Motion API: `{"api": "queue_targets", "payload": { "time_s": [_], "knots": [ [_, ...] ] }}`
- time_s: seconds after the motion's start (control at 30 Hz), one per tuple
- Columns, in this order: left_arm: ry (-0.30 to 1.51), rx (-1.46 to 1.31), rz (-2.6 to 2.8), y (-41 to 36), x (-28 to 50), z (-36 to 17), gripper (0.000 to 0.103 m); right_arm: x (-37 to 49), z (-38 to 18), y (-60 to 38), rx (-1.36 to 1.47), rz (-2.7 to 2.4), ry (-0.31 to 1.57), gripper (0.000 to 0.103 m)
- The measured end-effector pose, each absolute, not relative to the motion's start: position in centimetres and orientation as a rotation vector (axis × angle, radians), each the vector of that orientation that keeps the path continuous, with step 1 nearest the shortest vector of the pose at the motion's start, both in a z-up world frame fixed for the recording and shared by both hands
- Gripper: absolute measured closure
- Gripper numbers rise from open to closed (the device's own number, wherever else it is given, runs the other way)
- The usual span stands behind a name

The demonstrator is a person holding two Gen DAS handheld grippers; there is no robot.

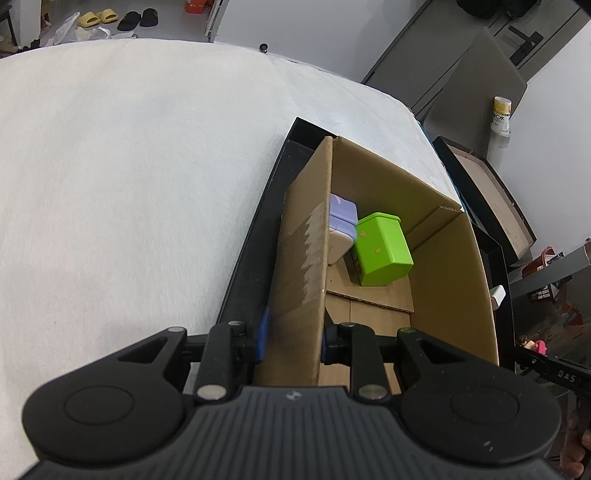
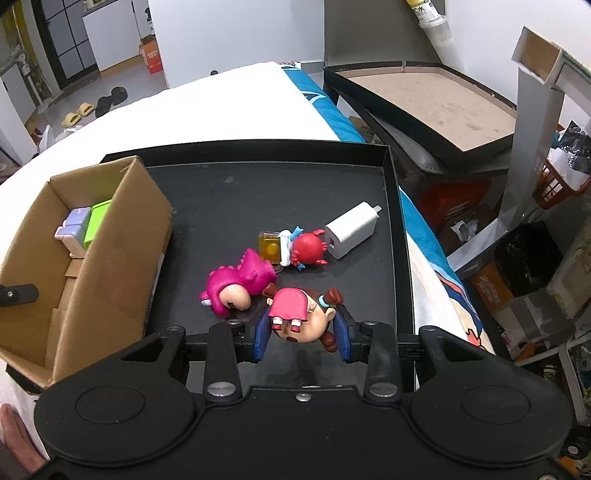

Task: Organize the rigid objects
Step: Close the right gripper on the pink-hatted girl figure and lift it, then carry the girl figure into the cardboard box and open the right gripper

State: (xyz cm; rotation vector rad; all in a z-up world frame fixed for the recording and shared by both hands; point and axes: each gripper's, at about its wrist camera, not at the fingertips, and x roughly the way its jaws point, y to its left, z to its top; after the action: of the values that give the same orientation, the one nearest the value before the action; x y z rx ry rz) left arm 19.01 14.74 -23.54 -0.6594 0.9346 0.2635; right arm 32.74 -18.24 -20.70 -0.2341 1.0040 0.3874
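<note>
White felt covers the bed (image 1: 129,166), which carries a black tray (image 2: 280,184). Left tongs (image 1: 291,341) clamp the wall of a carton (image 1: 306,258) at the tray's left edge. Right tongs (image 2: 303,338) clamp a doll (image 2: 301,314) near the front edge. Slippers (image 1: 98,17) lie on the grey floor (image 2: 122,79) beyond.

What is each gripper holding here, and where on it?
Left gripper: the cardboard box, pinched on its near-left wall. Right gripper: the doll, clamped by the sides of its head.
</note>
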Motion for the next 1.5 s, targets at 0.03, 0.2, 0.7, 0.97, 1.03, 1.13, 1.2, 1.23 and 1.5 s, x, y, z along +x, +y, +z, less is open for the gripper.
{"api": "queue_targets", "payload": {
  "time_s": [0.03, 0.2, 0.7, 0.97, 1.03, 1.13, 1.2, 1.23, 1.5],
  "knots": [
    [0.935, -0.661, 0.263, 14.8, 19.0, -23.5, 0.078, 32.6, -20.4, -18.1, -0.237, 0.389, 1.003, 0.068],
    [0.933, -0.675, 0.266, 15.1, 18.9, -23.6, 0.078, 31.8, -18.5, -17.0, -0.257, 0.407, 0.983, 0.068],
    [0.930, -0.689, 0.256, 15.5, 18.8, -23.5, 0.078, 31.2, -13.7, -12.7, -0.304, 0.473, 0.917, 0.068],
    [0.929, -0.689, 0.251, 15.4, 18.8, -23.5, 0.077, 30.6, -12.3, -9.6, -0.339, 0.524, 0.895, 0.068],
    [0.929, -0.691, 0.251, 15.4, 18.8, -23.5, 0.077, 30.4, -12.1, -8.9, -0.348, 0.540, 0.892, 0.068],
    [0.927, -0.694, 0.251, 15.4, 18.7, -23.5, 0.077, 30.1, -11.9, -7.7, -0.361, 0.561, 0.890, 0.068],
    [0.927, -0.695, 0.251, 15.3, 18.7, -23.6, 0.077, 30.0, -11.8, -7.1, -0.367, 0.573, 0.889, 0.068],
    [0.926, -0.696, 0.251, 15.4, 18.7, -23.6, 0.077, 29.9, -11.8, -6.7, -0.370, 0.580, 0.889, 0.068],
    [0.924, -0.703, 0.248, 15.6, 18.6, -23.7, 0.077, 29.2, -11.9, -4.3, -0.379, 0.625, 0.903, 0.068]
  ]
}}
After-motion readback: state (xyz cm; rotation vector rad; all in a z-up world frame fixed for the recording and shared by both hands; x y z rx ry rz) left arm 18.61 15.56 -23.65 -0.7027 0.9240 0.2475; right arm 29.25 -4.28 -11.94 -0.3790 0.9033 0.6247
